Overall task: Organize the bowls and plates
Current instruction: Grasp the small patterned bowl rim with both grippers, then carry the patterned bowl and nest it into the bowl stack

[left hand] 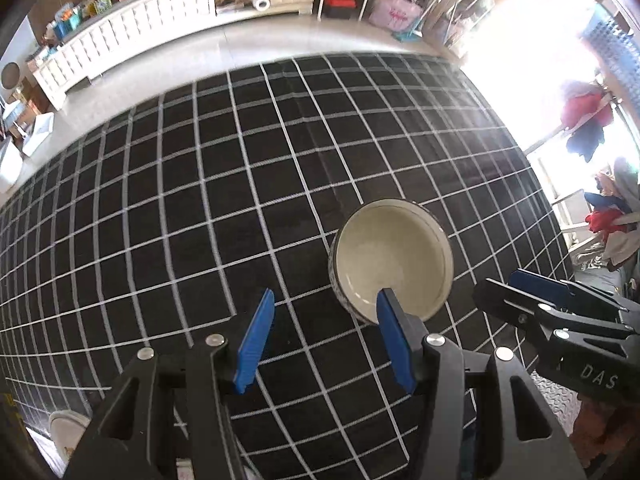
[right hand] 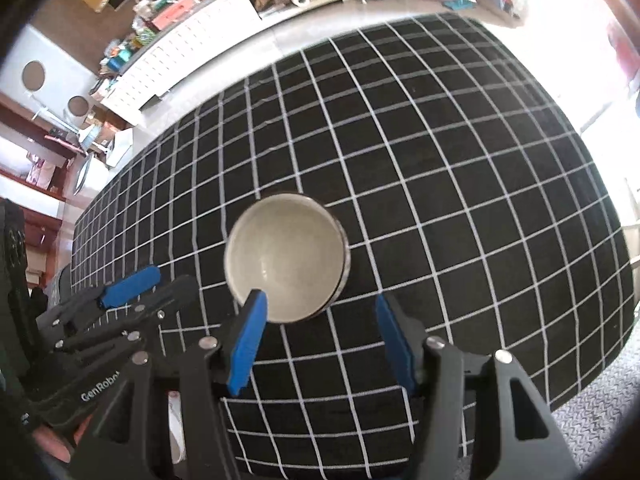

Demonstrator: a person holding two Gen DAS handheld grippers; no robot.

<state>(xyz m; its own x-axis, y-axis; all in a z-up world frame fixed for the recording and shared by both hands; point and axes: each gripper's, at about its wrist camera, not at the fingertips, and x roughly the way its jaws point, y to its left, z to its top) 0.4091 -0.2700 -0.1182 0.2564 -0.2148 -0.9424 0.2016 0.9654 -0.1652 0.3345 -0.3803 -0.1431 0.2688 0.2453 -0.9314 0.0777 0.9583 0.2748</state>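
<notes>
One cream bowl (left hand: 392,260) with a dark patterned outside stands upright and empty on the black, white-gridded tablecloth (left hand: 200,200). My left gripper (left hand: 325,340) hovers open just before it, and its right blue pad overlaps the bowl's near rim in the picture. Nothing lies between its fingers. In the right wrist view the same bowl (right hand: 286,260) sits ahead, slightly left. My right gripper (right hand: 320,340) is open and empty, its left pad in front of the near rim. Each gripper shows in the other's view: right (left hand: 504,288), left (right hand: 172,278). I cannot tell whether either pad touches the bowl.
A white dish (left hand: 66,428) peeks out at the table's near left corner, mostly hidden by my left gripper. Beyond the far table edge run pale floor and a long white cabinet (left hand: 132,36). Grey carpet (right hand: 592,412) lies off the near right corner.
</notes>
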